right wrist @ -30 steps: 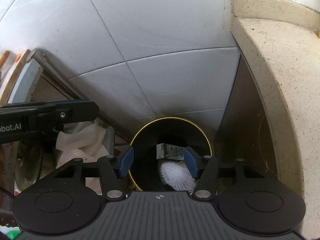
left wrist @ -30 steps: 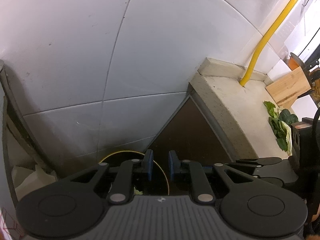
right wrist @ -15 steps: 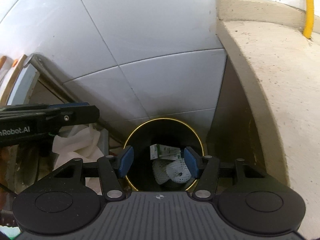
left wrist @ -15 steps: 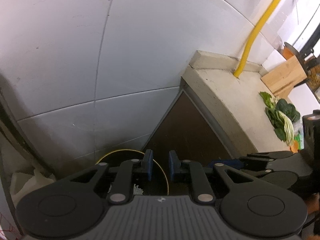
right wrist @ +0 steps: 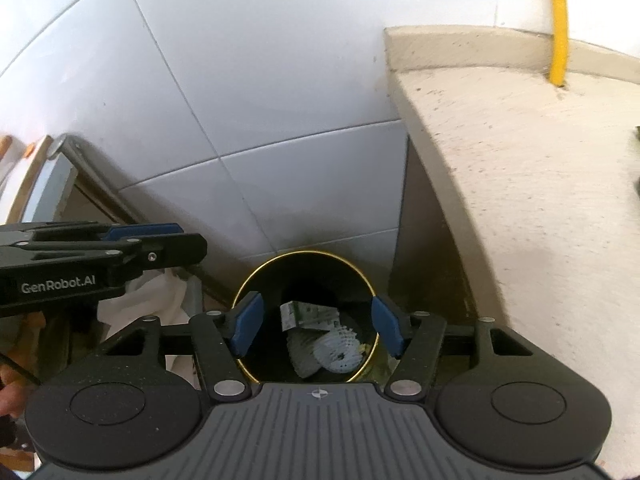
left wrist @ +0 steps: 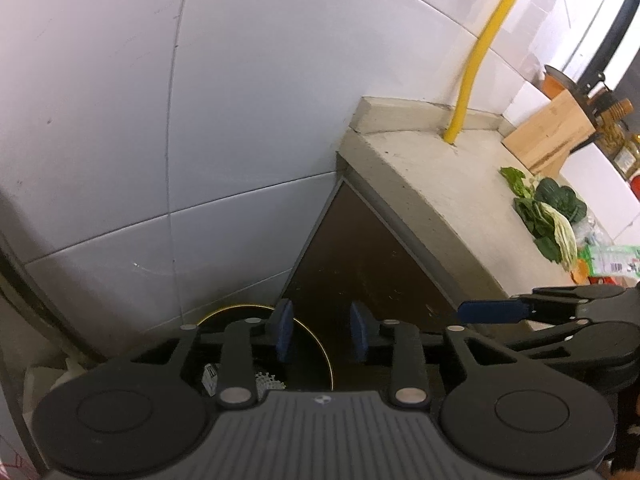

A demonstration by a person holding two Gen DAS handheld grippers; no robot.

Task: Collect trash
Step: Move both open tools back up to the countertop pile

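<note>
- One white tiled wall (left wrist: 168,128) fills most of both views, with grey grout lines crossing it.
- One pale speckled tabletop (right wrist: 532,184) runs along the right; a dark brown cabinet side (left wrist: 360,264) drops below its edge.
- One yellow pipe (left wrist: 476,60) rises from the back of the tabletop against the wall.
- One wooden board (left wrist: 548,132) leans at the far end of the tabletop, and one bunch of leafy greens (left wrist: 548,216) lies in front of it.
- One round black bin (right wrist: 256,284) with a thin gold rim stands on the floor in the corner between the wall and the cabinet side.
- Two grippers point down toward the bin. The right gripper (right wrist: 316,326) hangs above its mouth with jaws wide and opening, nothing between them. The left gripper (left wrist: 320,330) sits beside it, jaws narrow but opening, also empty.
- Inside the bin I count three pieces of trash: one green-and-white printed wrapper (right wrist: 308,314) and two white foam nets (right wrist: 338,350) below it.
- One white cloth or bag (right wrist: 148,300) bunches to the left of the bin.
</note>
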